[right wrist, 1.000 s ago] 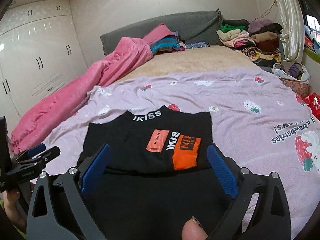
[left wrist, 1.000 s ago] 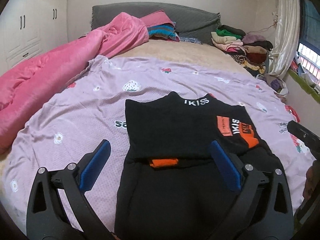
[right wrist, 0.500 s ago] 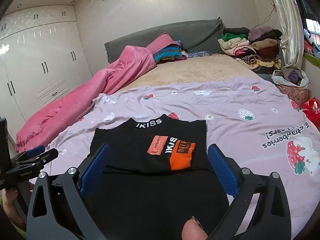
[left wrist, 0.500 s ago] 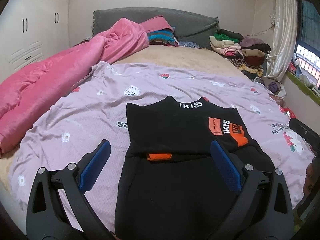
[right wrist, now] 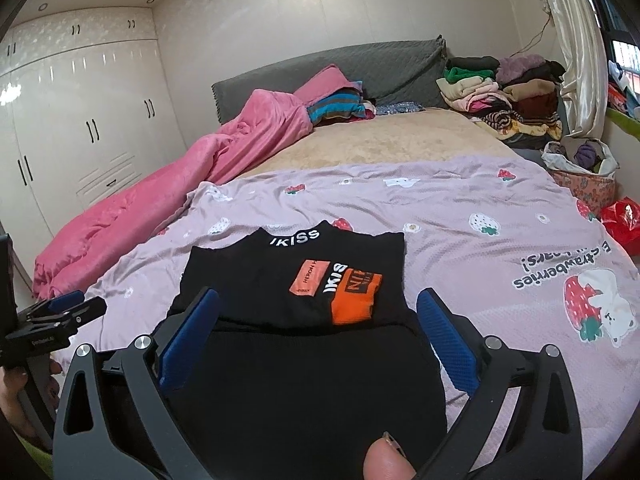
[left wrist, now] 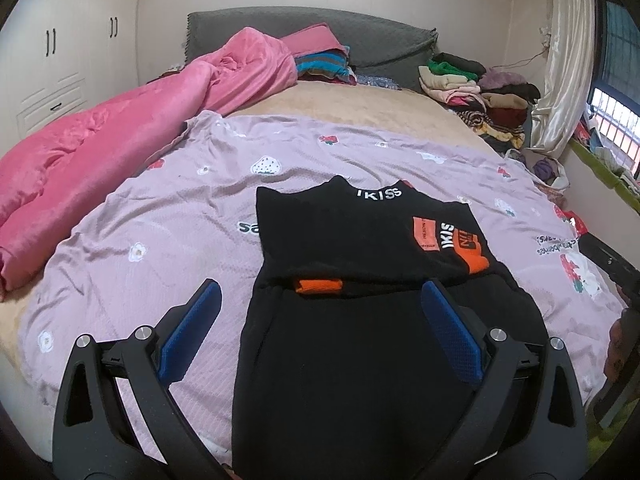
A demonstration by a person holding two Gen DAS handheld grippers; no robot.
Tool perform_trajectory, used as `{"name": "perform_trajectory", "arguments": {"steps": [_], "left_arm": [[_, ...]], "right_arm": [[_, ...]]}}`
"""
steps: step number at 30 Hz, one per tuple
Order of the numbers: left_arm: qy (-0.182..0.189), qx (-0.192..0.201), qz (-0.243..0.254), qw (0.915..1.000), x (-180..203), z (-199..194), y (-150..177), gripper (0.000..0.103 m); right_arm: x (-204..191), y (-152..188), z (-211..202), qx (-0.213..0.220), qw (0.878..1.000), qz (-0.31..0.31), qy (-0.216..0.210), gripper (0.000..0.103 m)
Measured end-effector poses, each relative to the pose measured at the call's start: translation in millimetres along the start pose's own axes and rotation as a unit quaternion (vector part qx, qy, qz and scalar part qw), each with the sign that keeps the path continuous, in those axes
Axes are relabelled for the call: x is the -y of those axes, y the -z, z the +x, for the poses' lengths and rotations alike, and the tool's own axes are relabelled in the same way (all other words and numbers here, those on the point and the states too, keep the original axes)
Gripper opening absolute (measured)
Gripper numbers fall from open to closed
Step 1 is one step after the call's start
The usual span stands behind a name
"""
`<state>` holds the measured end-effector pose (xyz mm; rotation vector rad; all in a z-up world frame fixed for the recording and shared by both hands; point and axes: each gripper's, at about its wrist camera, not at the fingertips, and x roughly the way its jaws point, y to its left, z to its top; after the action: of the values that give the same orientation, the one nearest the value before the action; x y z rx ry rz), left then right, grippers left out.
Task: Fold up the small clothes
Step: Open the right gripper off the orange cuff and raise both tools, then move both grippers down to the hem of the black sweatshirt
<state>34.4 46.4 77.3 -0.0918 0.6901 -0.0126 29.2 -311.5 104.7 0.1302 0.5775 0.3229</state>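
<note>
Black sweater [left wrist: 360, 320] unmoved, both tools farther back.

Bed [left wrist: 360, 108]: lilac sheet [left wrist: 160, 240], black top [left wrist: 360, 280], pink blanket [left wrist: 120, 128].

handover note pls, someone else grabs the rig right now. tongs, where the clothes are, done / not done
Left tongs: open, holding nothing, hovering over the near left part of the black top.
Right tongs: open, holding nothing, over the same top from its right side.
Black top: lies flat on the lilac strawberry sheet, collar away from you, sleeves already folded in across the front; the orange cuff shows at the fold line.
Left to do: fold the near half up toward the collar, then set it aside. Stacked clothes sit at the far right of the bed; whether more need folding, cannot tell.
</note>
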Motion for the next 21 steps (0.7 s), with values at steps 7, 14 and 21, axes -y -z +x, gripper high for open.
{"name": "perform_trajectory", "arguments": {"steps": [7,14,21], "left_arm": [[-0.005,-0.01,-0.004,0.9999,-6.6,-2.5,10.3,0.093],[-0.01,-0.026,-0.008,0.9996,-15.2,-1.5,23.1,0.093],[-0.019,-0.047,-0.02,0.9985,-30.6,1.2,40.1,0.093]], "right_arm": [[3.5,6.8,-4.6,-0.004,1.0,-0.004,0.0,0.098],[5.1,14.6,-8.3,-0.012,1.0,-0.012,-0.002,0.098],[6.0,27.6,-8.6,-0.029,0.999,-0.027,0.001,0.098]]}}
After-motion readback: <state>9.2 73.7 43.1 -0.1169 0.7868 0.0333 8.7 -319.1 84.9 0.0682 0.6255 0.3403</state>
